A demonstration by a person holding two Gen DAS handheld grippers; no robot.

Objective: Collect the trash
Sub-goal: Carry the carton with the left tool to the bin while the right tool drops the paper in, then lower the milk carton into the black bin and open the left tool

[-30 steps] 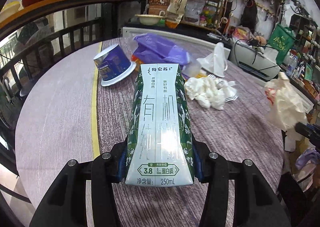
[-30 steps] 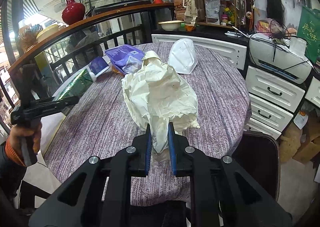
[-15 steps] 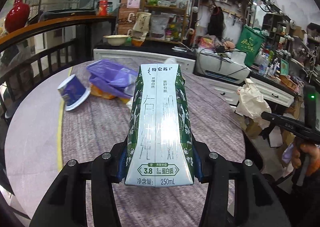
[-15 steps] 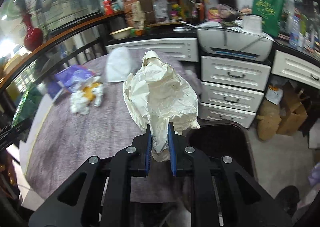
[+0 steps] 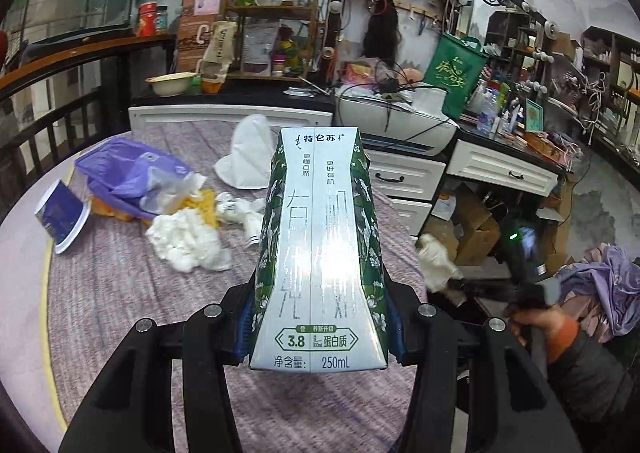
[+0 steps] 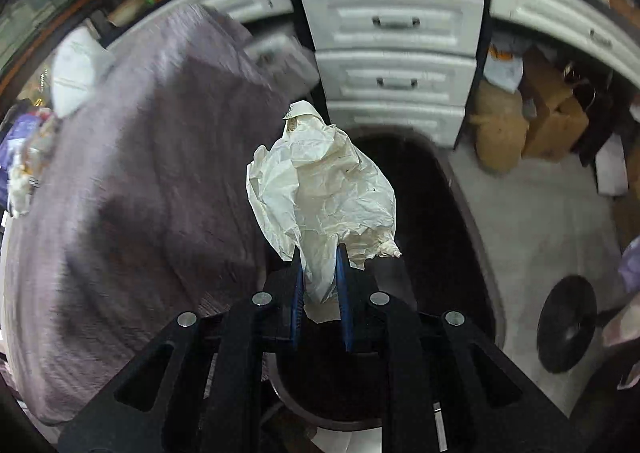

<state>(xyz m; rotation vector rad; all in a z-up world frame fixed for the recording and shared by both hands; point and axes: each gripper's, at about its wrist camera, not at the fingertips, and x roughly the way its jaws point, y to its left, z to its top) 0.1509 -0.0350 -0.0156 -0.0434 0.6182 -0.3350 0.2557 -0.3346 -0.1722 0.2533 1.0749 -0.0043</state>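
- Left gripper (image 5: pixel 320 329): clamped on a green-and-white milk carton (image 5: pixel 320 249), pads pressed against its 2 side walls near the base. The grip matches that of 1 second ago; the carton sits the same way between the fingers.
- The carton is held in the air above the near part of the round table (image 5: pixel 120 293), top end pointing away from the camera.
- The left view has swung rightward since the earlier frame: the railing and red vase have left the picture, and the white drawers (image 5: pixel 404 177) and cluttered counter now fill the right half.
- On the table behind the carton: a purple bag (image 5: pixel 132 173), crumpled white tissue (image 5: pixel 184 239), a tipped purple cup (image 5: pixel 62 217) and a white mask (image 5: pixel 252 153).
- Right gripper (image 6: pixel 319 277): narrow, pinching the lower end of a crumpled cream paper wrapper (image 6: pixel 324 193). The hold is unchanged.
- 1 second ago the wrapper hung over the table top. It now hangs over the dark opening of a black bin (image 6: pixel 436 213) standing on the floor beside the table edge, in front of the drawers.
- The right view now looks steeply down and is blurred.
- In the left view, the right gripper appears at the right, blurred, carried by a hand (image 5: pixel 536 321) with an orange cuff.
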